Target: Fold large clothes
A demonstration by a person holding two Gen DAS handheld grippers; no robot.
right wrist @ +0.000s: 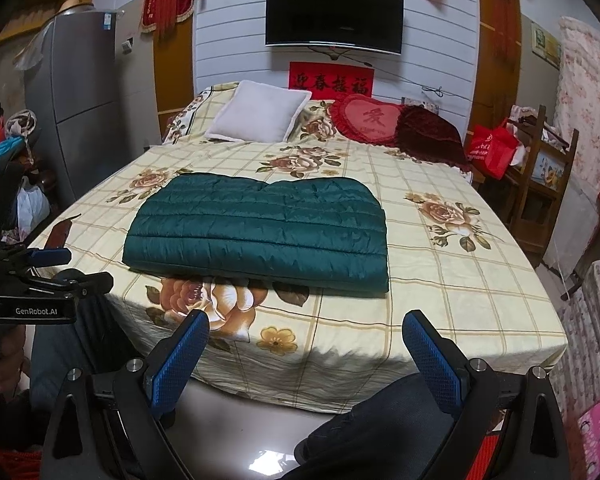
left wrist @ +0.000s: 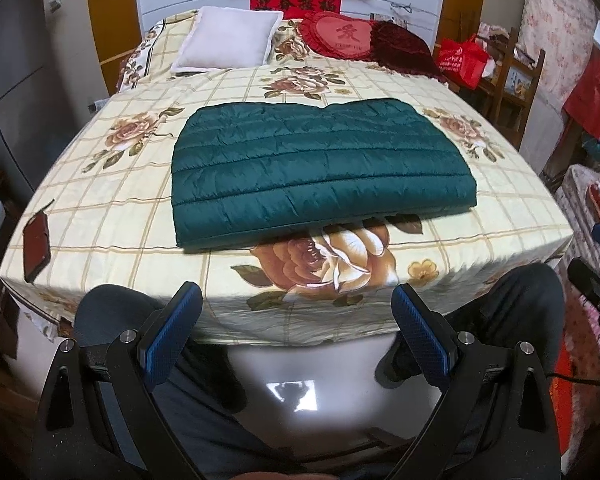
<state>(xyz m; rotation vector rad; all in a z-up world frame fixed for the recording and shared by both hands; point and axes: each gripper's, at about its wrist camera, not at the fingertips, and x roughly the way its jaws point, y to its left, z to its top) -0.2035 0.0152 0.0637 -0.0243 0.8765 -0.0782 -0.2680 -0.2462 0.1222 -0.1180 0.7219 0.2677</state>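
A dark green quilted jacket (left wrist: 320, 168) lies folded into a flat rectangle on the floral bedspread (left wrist: 120, 216), near the foot of the bed. It also shows in the right wrist view (right wrist: 260, 232). My left gripper (left wrist: 296, 300) is open and empty, held back from the bed's foot edge, above the floor. My right gripper (right wrist: 306, 328) is open and empty, also off the foot of the bed. The left gripper shows at the left edge of the right wrist view (right wrist: 48, 268).
A white pillow (left wrist: 228, 38), a red heart cushion (left wrist: 340, 34) and a dark red cushion (left wrist: 404, 48) lie at the bed's head. A dark red phone case (left wrist: 36, 248) lies at the bed's left corner. A wooden rack (right wrist: 540, 184) stands right, a grey fridge (right wrist: 84, 108) left.
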